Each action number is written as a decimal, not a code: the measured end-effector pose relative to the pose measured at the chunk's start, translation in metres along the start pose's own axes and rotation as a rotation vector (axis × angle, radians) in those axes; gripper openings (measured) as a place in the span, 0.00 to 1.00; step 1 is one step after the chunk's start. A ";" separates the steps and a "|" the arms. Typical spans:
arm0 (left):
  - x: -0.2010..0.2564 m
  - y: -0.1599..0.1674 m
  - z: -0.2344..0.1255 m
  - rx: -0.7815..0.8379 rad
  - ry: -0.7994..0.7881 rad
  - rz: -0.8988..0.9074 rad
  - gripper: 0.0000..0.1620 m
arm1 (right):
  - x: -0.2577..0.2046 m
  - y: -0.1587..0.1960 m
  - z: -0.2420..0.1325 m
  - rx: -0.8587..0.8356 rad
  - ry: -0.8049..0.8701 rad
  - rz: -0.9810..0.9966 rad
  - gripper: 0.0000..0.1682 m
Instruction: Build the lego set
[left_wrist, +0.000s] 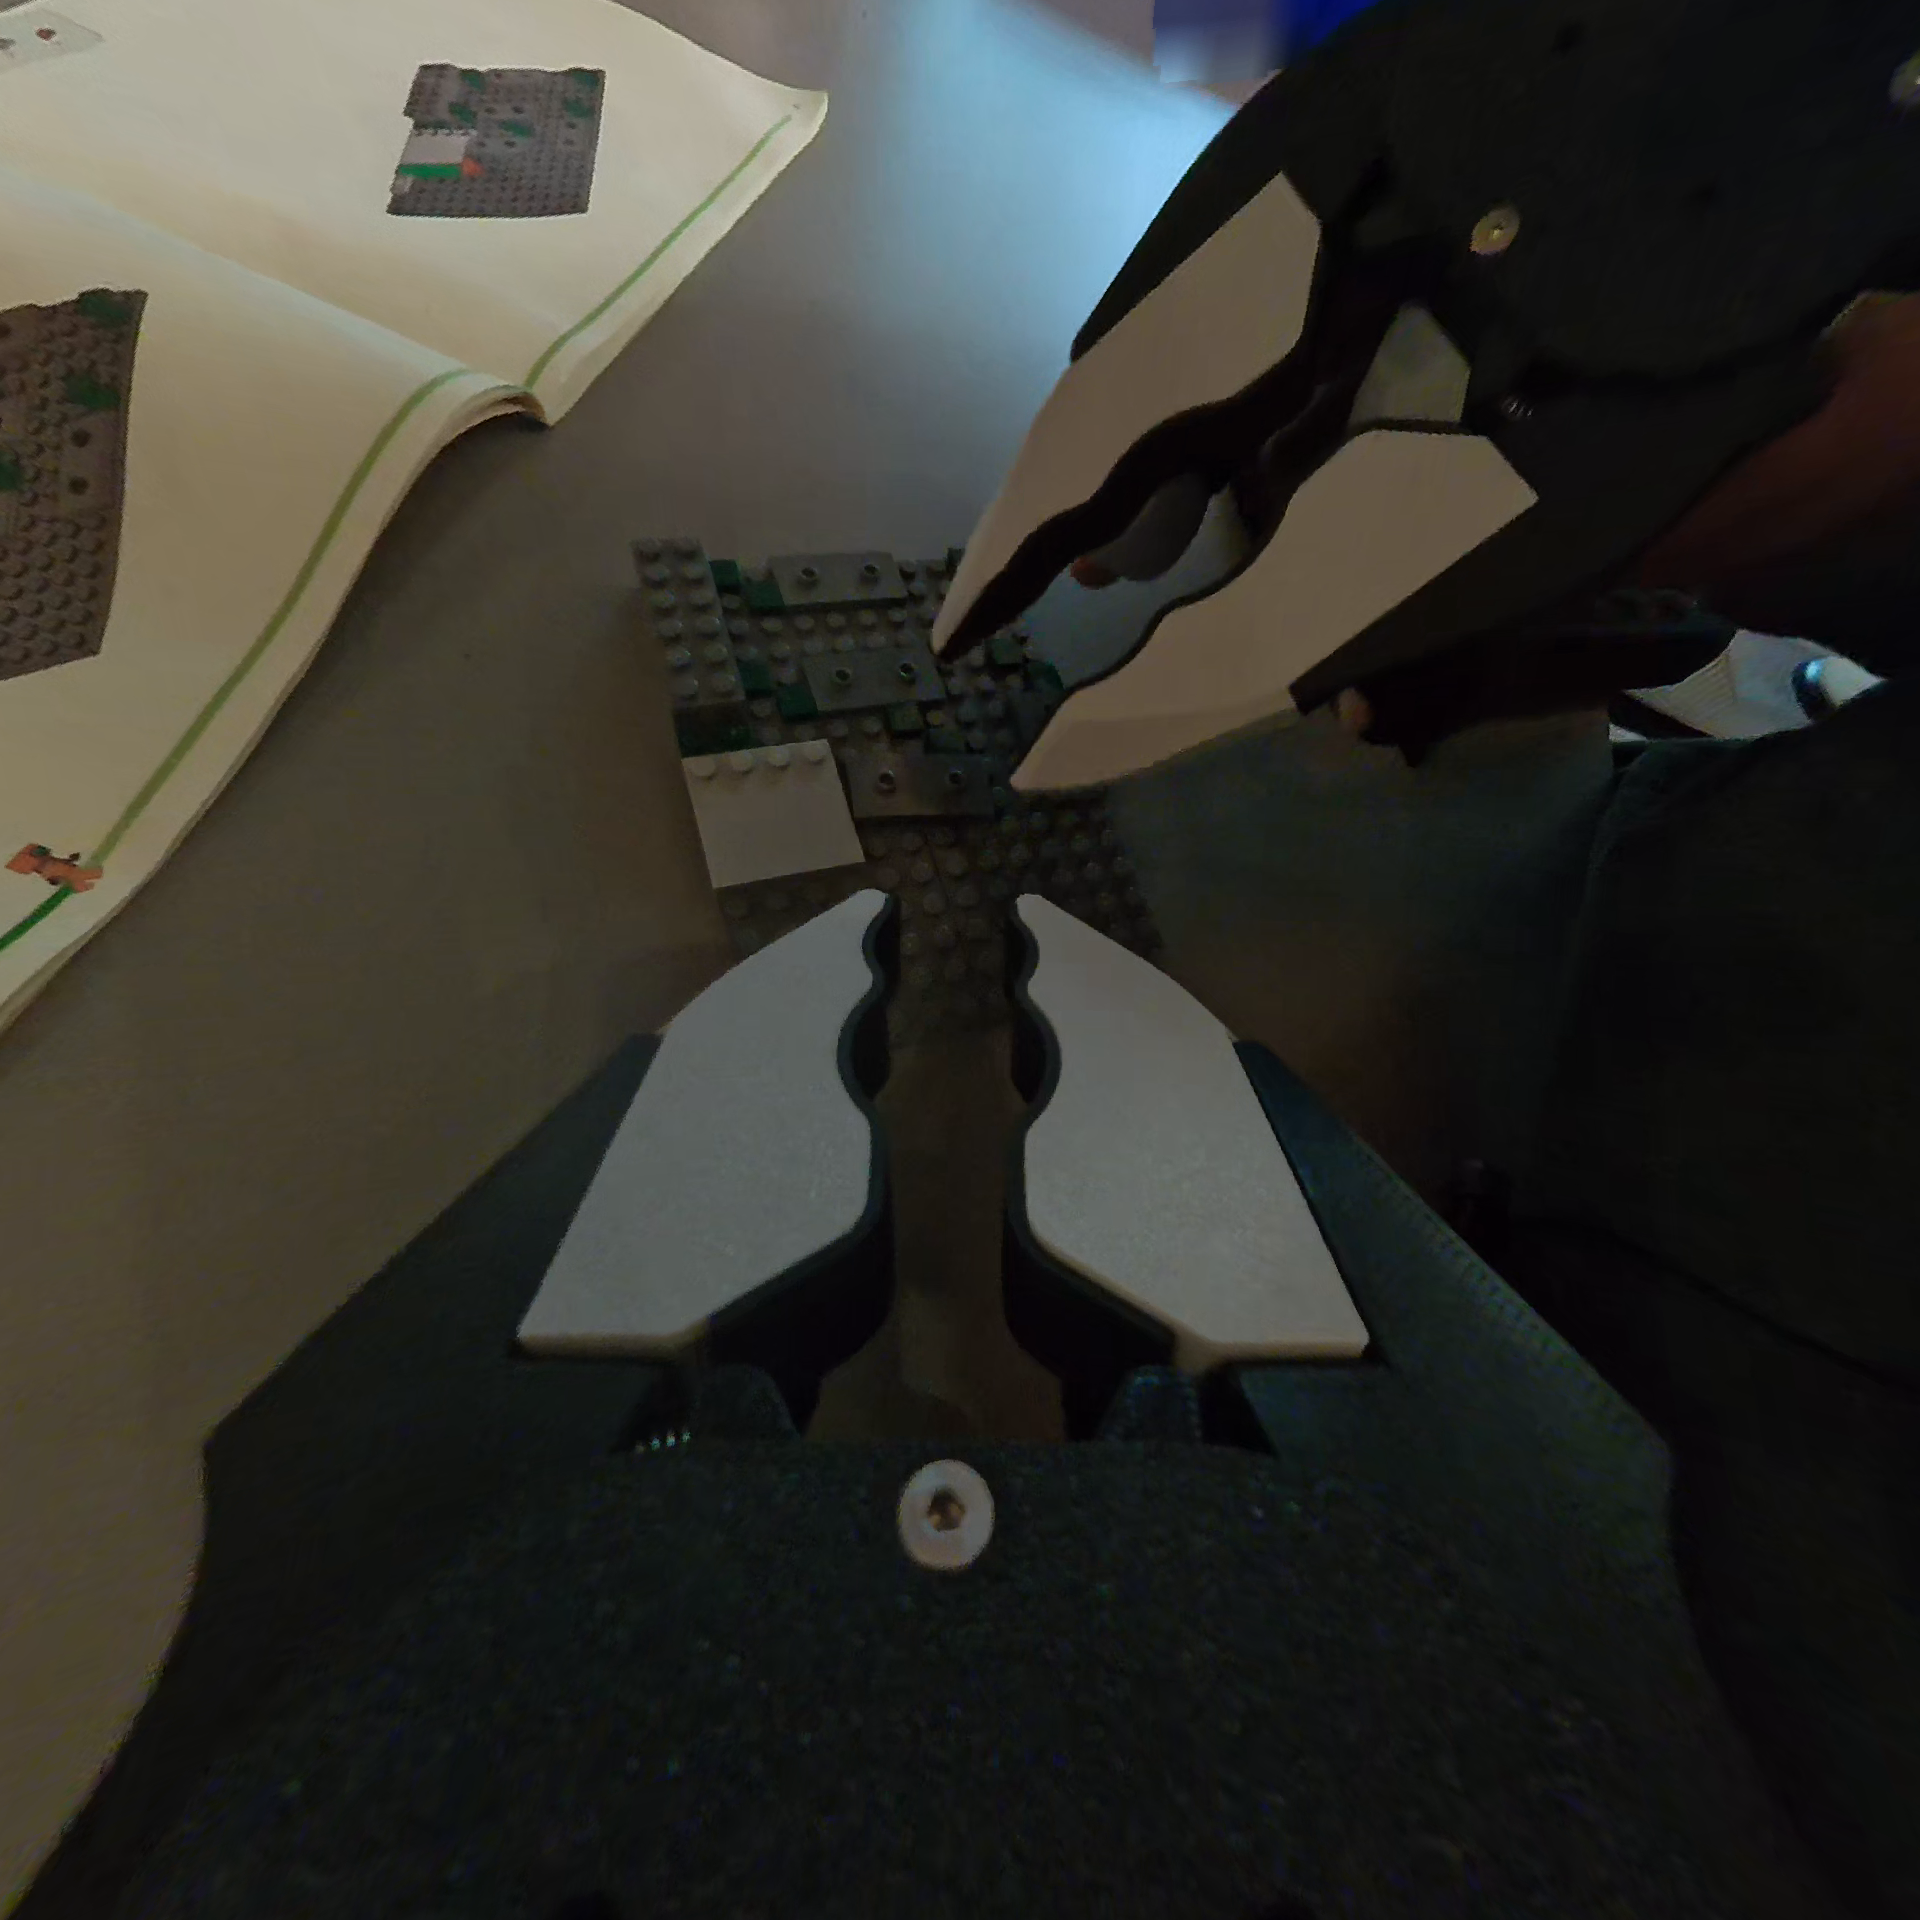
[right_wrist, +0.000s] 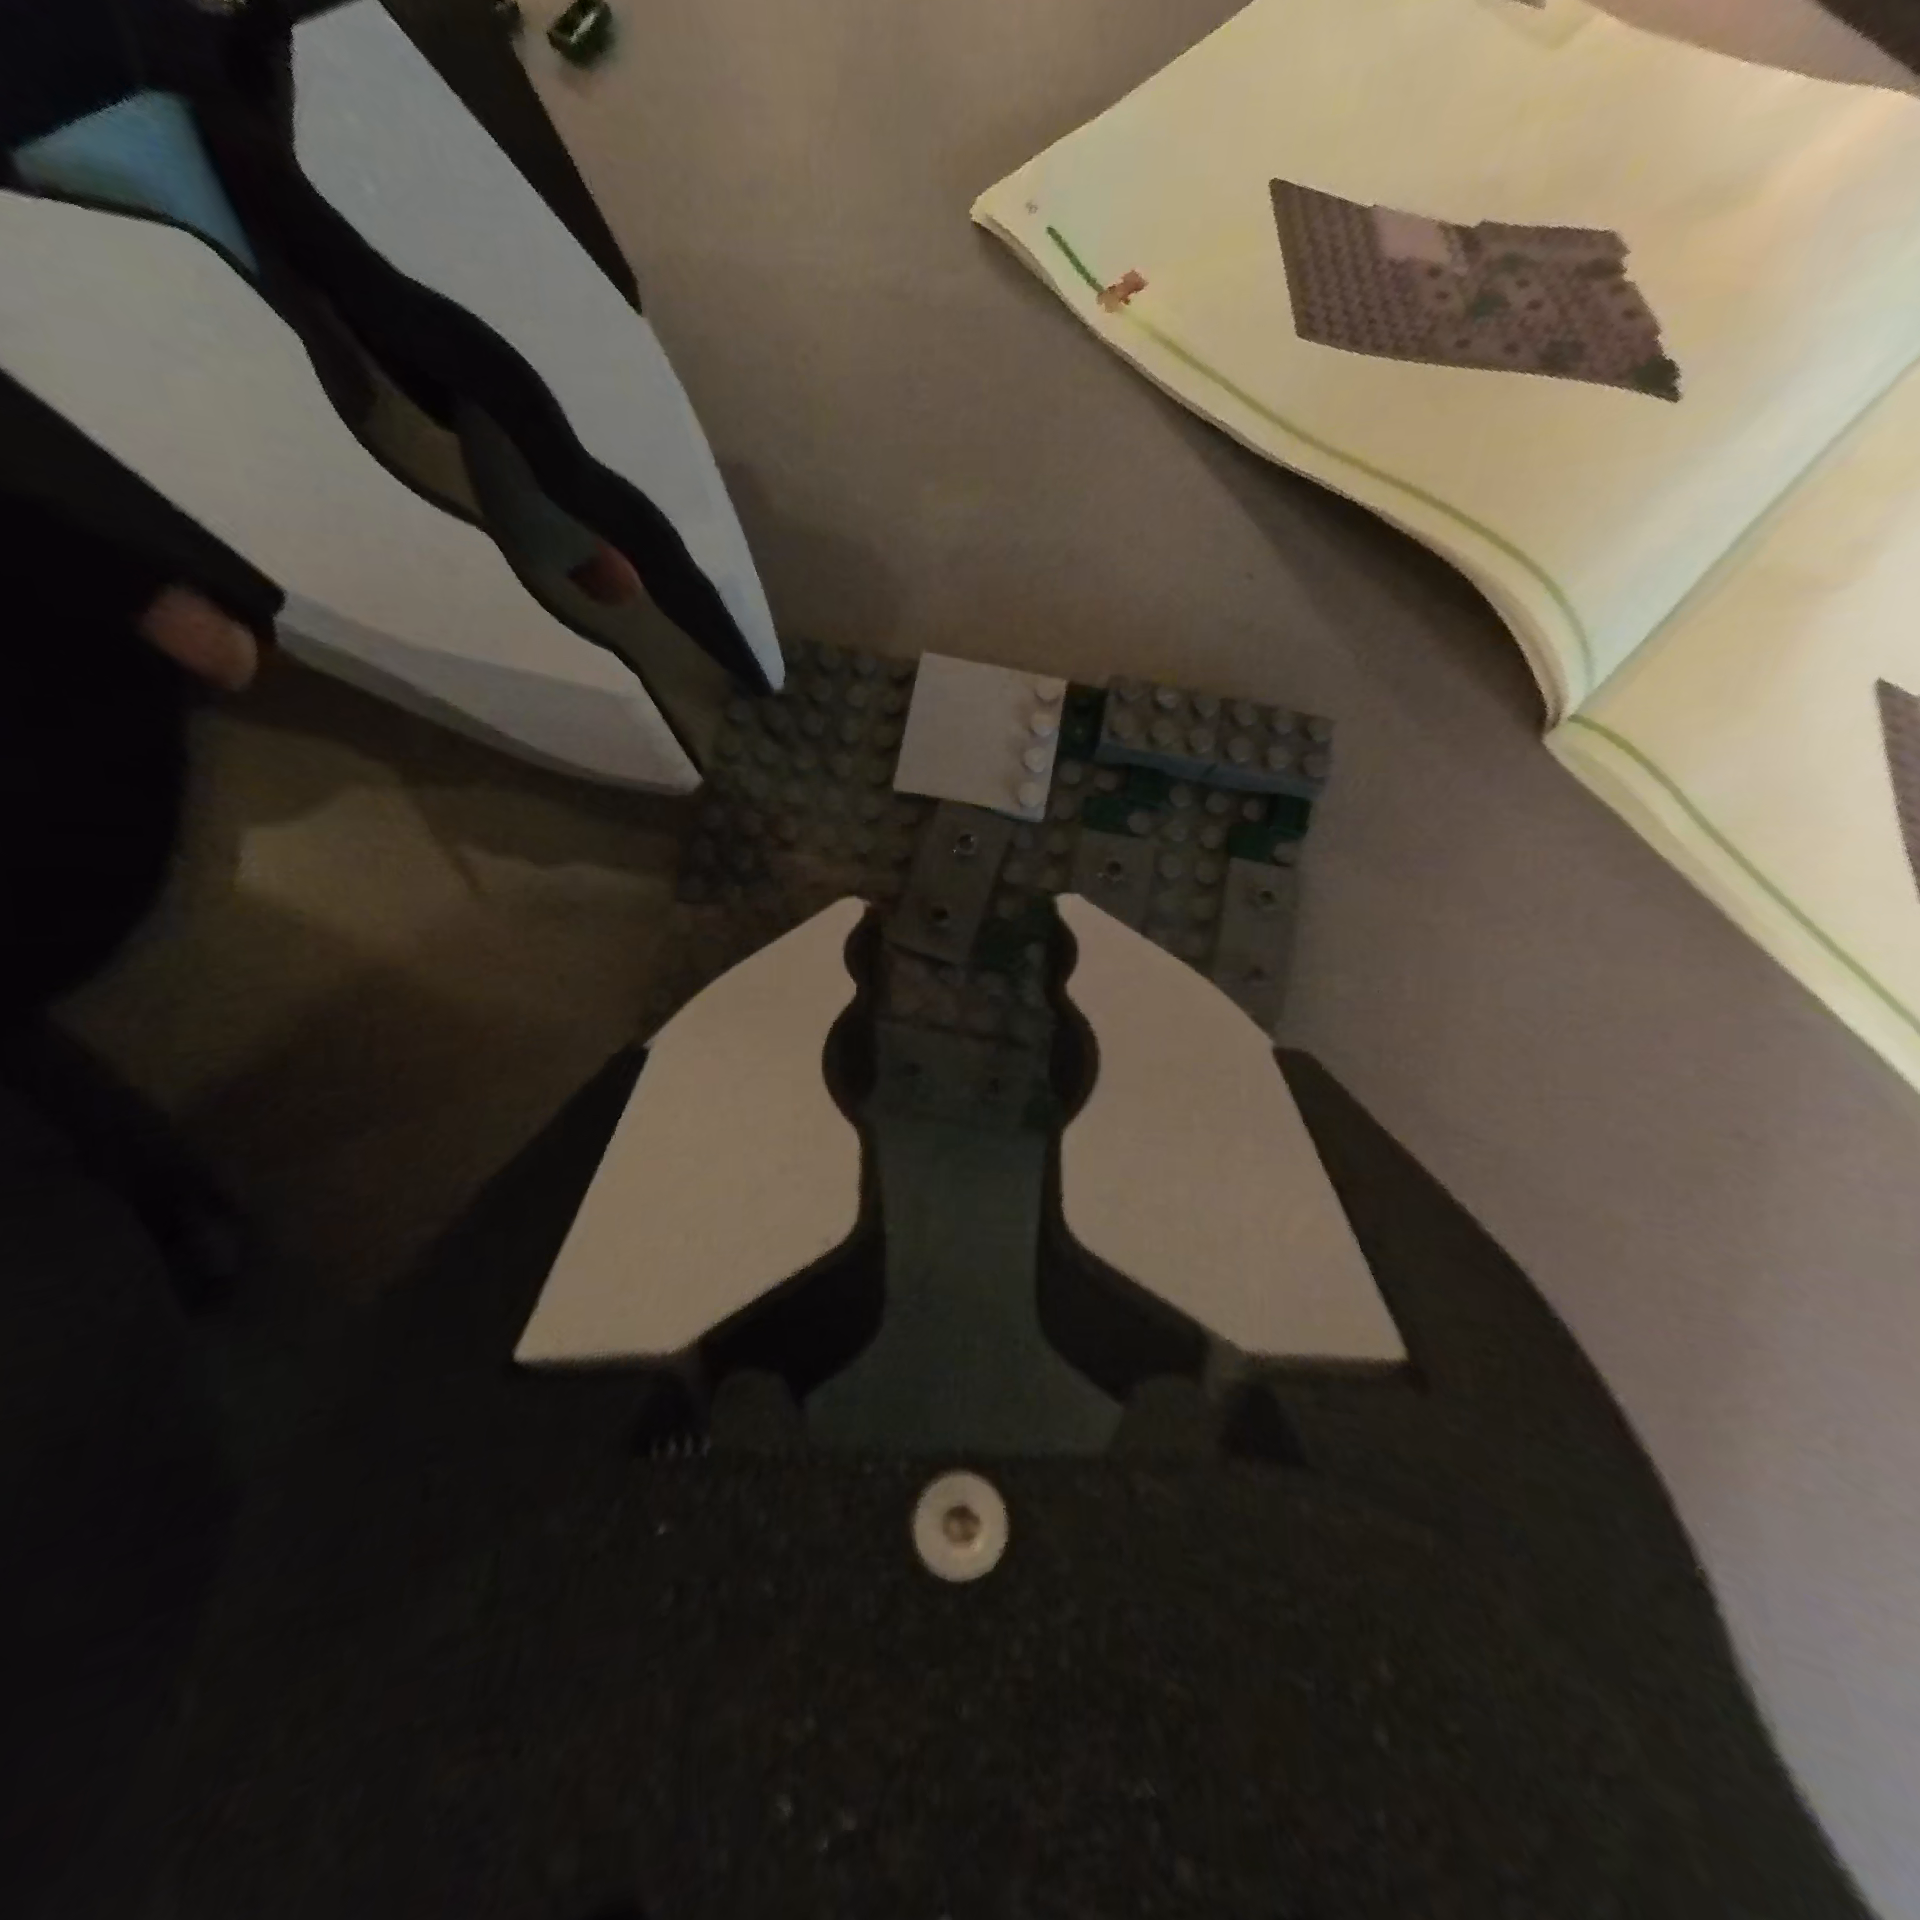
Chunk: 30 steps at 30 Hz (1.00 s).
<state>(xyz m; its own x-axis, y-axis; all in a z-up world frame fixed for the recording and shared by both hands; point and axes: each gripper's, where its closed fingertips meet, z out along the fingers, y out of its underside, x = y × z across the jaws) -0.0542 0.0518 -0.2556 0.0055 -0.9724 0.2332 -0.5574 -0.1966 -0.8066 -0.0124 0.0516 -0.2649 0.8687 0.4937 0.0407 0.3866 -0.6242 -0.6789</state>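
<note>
Booklet (left_wrist: 312, 312) cut by frame edge; baseplate (right_wrist: 790, 821) near part hidden under hand-held gripper (right_wrist: 961, 914).

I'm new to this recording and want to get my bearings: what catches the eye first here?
The grey studded Lego baseplate in the middle of the table, with one pale sloped brick standing out on it. Both open grippers meet over it: the left gripper at its near edge, the right gripper from the right. An open instruction booklet lies to the left.

No writing can be read; the open cream paper instruction booklet (left_wrist: 312, 312) shows only pictures of grey studded plates.
</note>
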 end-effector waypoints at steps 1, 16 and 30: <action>0.000 0.001 0.000 -0.002 0.001 -0.001 0.11 | -0.001 0.001 0.003 -0.006 0.000 -0.001 0.17; 0.000 0.003 0.002 -0.006 0.016 -0.017 0.11 | 0.001 0.001 0.021 -0.038 -0.025 -0.066 0.10; 0.000 0.005 0.002 -0.012 0.020 -0.021 0.11 | 0.002 0.001 0.020 -0.042 -0.052 -0.103 0.12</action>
<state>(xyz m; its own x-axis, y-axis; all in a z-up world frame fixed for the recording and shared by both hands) -0.0551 0.0503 -0.2611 0.0007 -0.9653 0.2612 -0.5670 -0.2155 -0.7950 -0.0166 0.0638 -0.2807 0.8067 0.5869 0.0699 0.4869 -0.5928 -0.6415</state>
